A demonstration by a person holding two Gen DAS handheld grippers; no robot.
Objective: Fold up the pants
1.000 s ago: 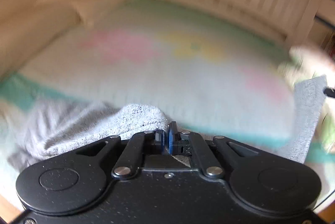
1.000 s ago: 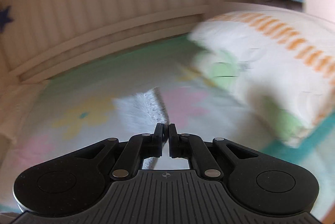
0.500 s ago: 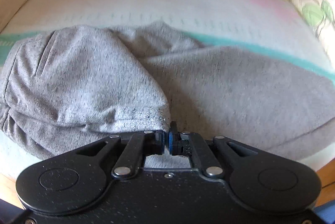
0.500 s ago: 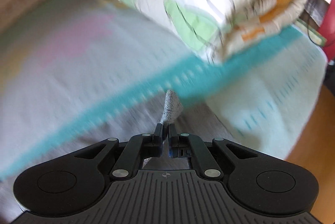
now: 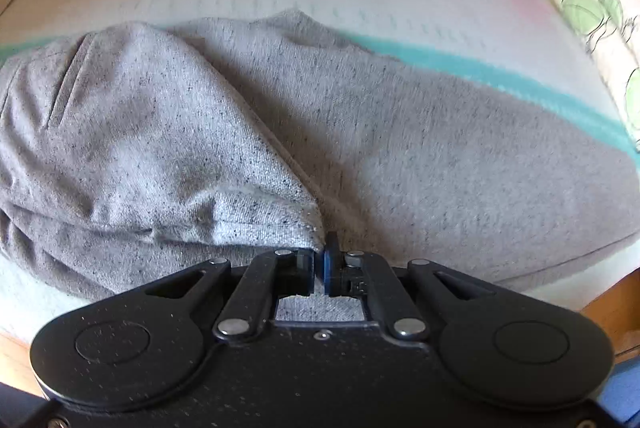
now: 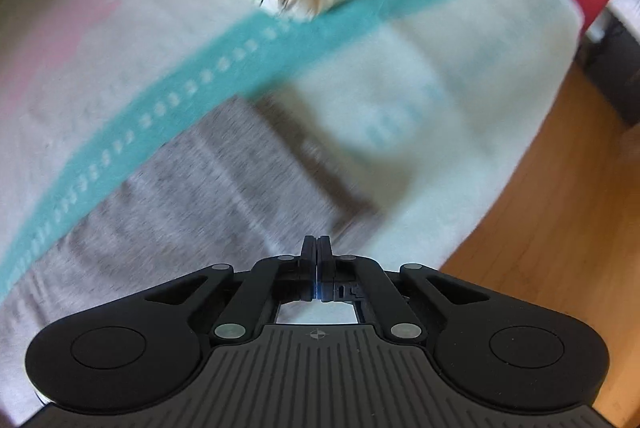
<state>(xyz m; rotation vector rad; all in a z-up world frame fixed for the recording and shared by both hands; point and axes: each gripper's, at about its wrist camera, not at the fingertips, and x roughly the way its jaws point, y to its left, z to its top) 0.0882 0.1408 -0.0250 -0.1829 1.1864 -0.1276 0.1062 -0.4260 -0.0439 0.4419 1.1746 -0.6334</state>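
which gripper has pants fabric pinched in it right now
The left gripper: a corner of the grey pants sits between its pads. The right gripper is shut on nothing.

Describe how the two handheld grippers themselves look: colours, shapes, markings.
Both are matte black. The left gripper has two round lobes with circular recesses, linkage arms joined by silver rivets, a speckled flat body and a blue pad on one finger. The right gripper has the same lobes, links and rivets, but its body is ribbed with lengthwise grooves and bears a small crosshair mark. No hands, sleeves or cables show.
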